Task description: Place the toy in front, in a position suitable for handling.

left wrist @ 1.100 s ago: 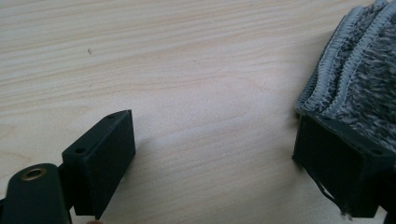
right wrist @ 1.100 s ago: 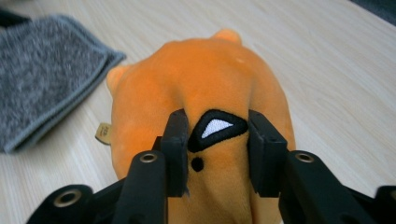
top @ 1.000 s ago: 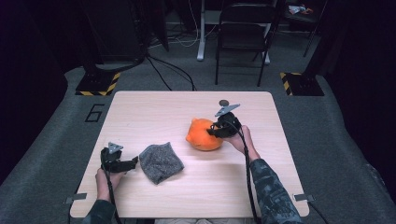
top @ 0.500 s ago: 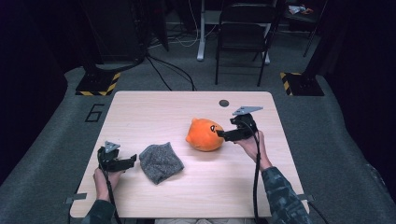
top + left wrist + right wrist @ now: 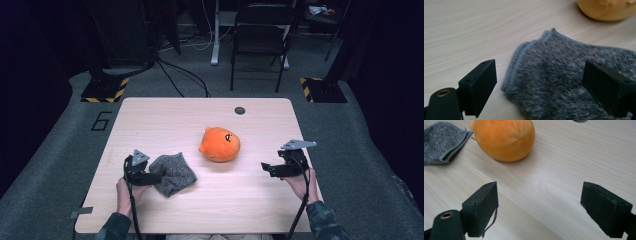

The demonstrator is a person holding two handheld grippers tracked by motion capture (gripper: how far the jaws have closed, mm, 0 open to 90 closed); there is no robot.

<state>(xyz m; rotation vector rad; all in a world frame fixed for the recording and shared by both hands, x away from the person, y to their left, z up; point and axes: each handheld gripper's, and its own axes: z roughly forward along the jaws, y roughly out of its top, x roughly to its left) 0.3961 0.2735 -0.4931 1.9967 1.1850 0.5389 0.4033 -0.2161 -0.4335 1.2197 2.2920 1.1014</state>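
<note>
Left gripper point(image 5: 159, 176) sits low at the near left of the wooden table point(image 5: 165, 115), jaws spread wide around the grey knitted cloth point(image 5: 172, 172), one on each side of its ribbed edge without pinching it. Right gripper point(image 5: 265, 169) rests near the table's right edge, jaws gaping over bare wood, gripping nothing. Between them, apart from both, lies the orange plush toy point(image 5: 220, 144); its top is cut off in the left gripper view.
</note>
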